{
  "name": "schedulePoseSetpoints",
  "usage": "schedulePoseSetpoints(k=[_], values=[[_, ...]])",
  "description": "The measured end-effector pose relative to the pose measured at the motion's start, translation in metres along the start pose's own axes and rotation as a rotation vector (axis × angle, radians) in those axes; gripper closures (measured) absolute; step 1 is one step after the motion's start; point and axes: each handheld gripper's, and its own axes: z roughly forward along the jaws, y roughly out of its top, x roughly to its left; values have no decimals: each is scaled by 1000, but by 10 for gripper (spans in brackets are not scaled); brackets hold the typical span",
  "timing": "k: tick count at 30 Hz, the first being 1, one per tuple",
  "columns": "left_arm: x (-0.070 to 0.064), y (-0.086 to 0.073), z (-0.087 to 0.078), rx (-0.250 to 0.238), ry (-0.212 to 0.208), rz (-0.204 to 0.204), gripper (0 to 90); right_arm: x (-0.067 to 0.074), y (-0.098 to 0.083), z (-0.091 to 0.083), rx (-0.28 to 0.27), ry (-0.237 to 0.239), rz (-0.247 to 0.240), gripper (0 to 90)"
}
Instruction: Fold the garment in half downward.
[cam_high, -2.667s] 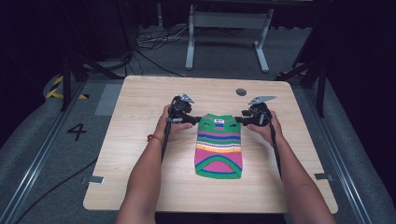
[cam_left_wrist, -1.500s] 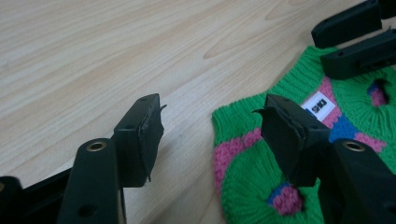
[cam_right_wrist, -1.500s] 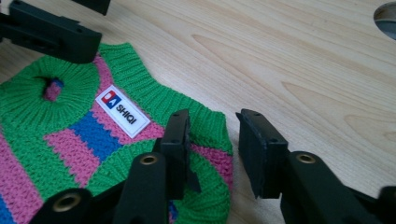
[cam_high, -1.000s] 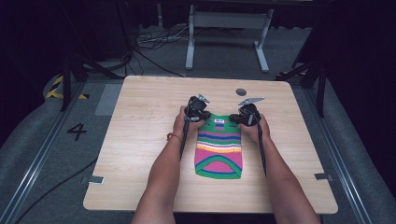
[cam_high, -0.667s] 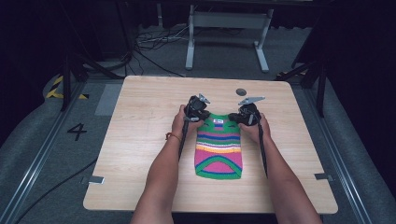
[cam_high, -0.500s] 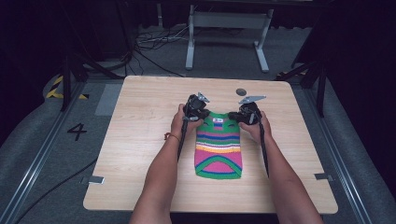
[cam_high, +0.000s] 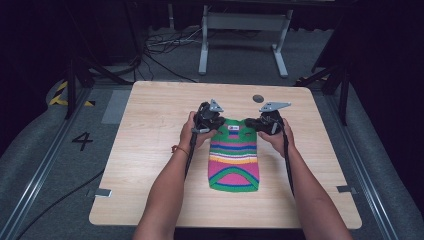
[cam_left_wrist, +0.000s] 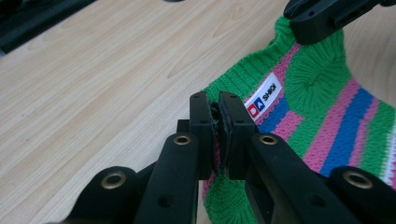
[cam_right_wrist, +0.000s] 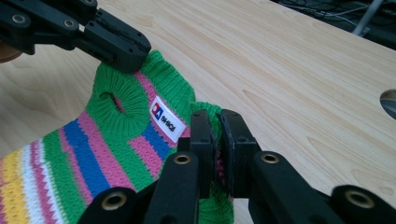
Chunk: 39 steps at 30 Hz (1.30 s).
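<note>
Both tools moved inward since earlier; now clenched on striped knit garment (cam_high: 234, 155), wooden table (cam_high: 150, 150), dark room.

On my light wooden table (cam_high: 150, 165) the small striped knitted sweater (cam_high: 234, 167) lies about midway across, its hem toward me and its collar end away from me. My left gripper (cam_high: 212, 120) sits at the collar's left corner, my right gripper (cam_high: 260, 123) at its right corner, the two facing each other across the white sewn-on label (cam_high: 233, 127) between them. Behind the right gripper, near the far edge, a small round hole (cam_high: 258, 98) is set in the tabletop. Beyond the table stands a grey metal stand (cam_high: 243, 30) on the floor.
</note>
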Motion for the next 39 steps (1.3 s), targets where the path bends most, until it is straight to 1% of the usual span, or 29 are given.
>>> schedulePoseSetpoints(k=[1,2,3,5,6,8,9,12,14,17,18,20,26,30,32,33,34,36,39], values=[[0,0,0,0,0,0,850,2,0,-2,-5,1,-6,843],[-4,0,-6,-6,-6,28,849,3,0,-4,-11,7,-14,843],[-6,-1,-8,-9,-11,37,849,5,0,-6,-18,16,-21,843],[-8,-1,-11,-12,-16,44,849,8,0,-11,-22,20,-33,843],[-11,-2,-16,-16,-23,61,849,9,0,-13,-26,26,-39,843],[-13,-4,-21,-29,-29,74,849,10,0,-18,-37,35,-43,843],[-14,-5,-24,-38,-36,81,849,11,0,-21,-39,43,-44,843],[-20,-9,-30,-43,-56,114,849,15,-1,-28,-45,63,-63,843],[-23,-12,-33,-45,-60,129,849,18,-2,-32,-39,74,-80,842],[-27,-15,-38,-42,-58,149,849,22,-3,-37,-46,91,-100,843],[-27,-15,-38,-42,-58,149,849,22,-3,-37,-46,91,-100,843],[-30,-16,-42,-42,-58,160,849,27,-4,-40,-48,102,-110,842],[-41,-21,-50,-22,-66,213,850,39,-6,-47,-42,128,-156,842],[-48,-25,-55,-32,-81,227,850,47,-9,-51,-33,146,-176,843],[-50,-27,-57,-33,-81,231,851,51,-11,-53,-25,153,-187,843],[-53,-29,-58,-34,-91,231,851,52,-12,-53,-23,156,-191,842],[-53,-29,-58,-34,-91,231,851,52,-12,-53,-23,156,-191,842],[-57,-33,-61,-26,-96,251,851,55,-15,-56,-19,169,-197,843],[-62,-37,-65,-37,-115,257,850,62,-20,-59,-6,184,-214,842]])
